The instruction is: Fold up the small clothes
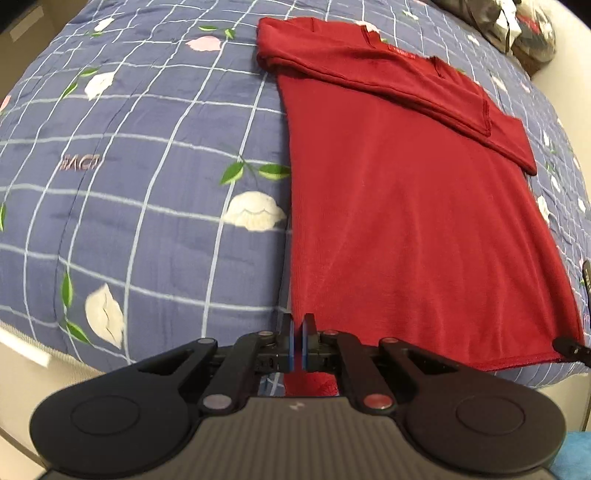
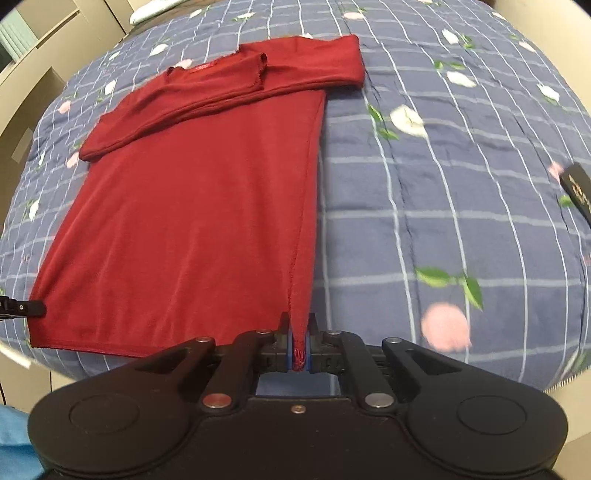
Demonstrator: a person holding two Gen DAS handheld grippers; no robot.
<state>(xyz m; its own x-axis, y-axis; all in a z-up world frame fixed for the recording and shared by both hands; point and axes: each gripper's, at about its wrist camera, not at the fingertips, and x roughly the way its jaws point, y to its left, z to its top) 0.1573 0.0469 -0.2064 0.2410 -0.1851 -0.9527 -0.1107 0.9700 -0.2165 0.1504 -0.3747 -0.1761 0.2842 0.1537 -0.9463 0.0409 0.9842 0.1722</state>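
Observation:
A dark red long-sleeved shirt [image 1: 406,206] lies flat on the blue flowered quilt [image 1: 129,184], both sleeves folded across its chest below the collar. My left gripper [image 1: 297,332] is shut at the near left corner of the hem, and red cloth shows just under its jaws. In the right wrist view the shirt [image 2: 192,206] runs up to my right gripper [image 2: 298,334], which is shut on the near right hem corner, with bunched red cloth between the blue pads. Each gripper's black tip shows in the other's view: the right one [image 1: 569,345], the left one [image 2: 22,308].
The quilt [image 2: 461,184] covers a bed whose near edge runs just below the hem. Dark bags [image 1: 517,29] sit at the far corner. A black box [image 2: 578,188] lies on the quilt at the right. Pale furniture [image 2: 37,74] stands beyond the bed. Blue cloth [image 2: 14,443] lies below.

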